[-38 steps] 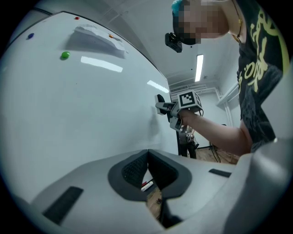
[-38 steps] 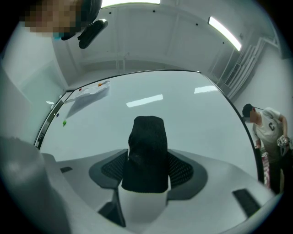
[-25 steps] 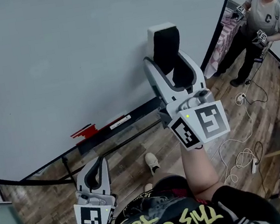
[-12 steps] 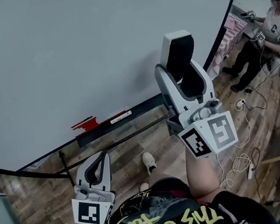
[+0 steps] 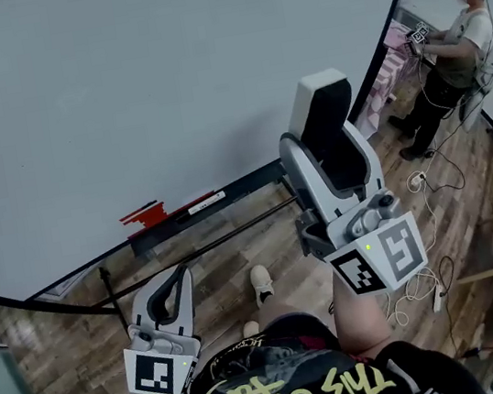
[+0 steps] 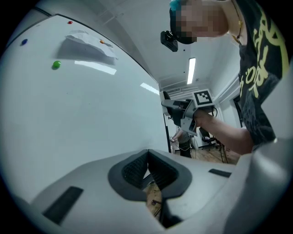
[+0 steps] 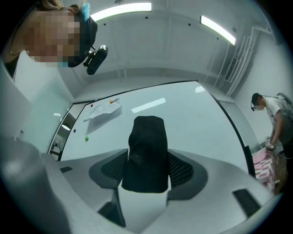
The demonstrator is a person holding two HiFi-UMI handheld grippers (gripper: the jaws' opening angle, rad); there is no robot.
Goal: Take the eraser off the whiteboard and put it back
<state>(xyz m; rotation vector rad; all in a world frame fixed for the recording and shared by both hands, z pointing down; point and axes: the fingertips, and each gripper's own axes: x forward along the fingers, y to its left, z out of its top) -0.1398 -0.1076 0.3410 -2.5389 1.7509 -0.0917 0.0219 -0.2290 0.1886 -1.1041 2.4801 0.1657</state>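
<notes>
Both jaws of the right gripper [image 5: 327,146] are clamped on the eraser [image 5: 326,112], and over the last second it has drifted right and down in the head view, now sitting in front of the lower right edge of the whiteboard [image 5: 162,75]. That reads as the eraser taken off and carried, not yet put back. The left gripper [image 5: 175,283] hangs low below the board's bottom edge, jaws pressed together on nothing.

The head view looked steeply down from above, the whiteboard [image 5: 117,82] filling its upper left. Each gripper view sat close behind its own jaws, facing along that board; both shared its green dot [image 6: 56,65].
</notes>
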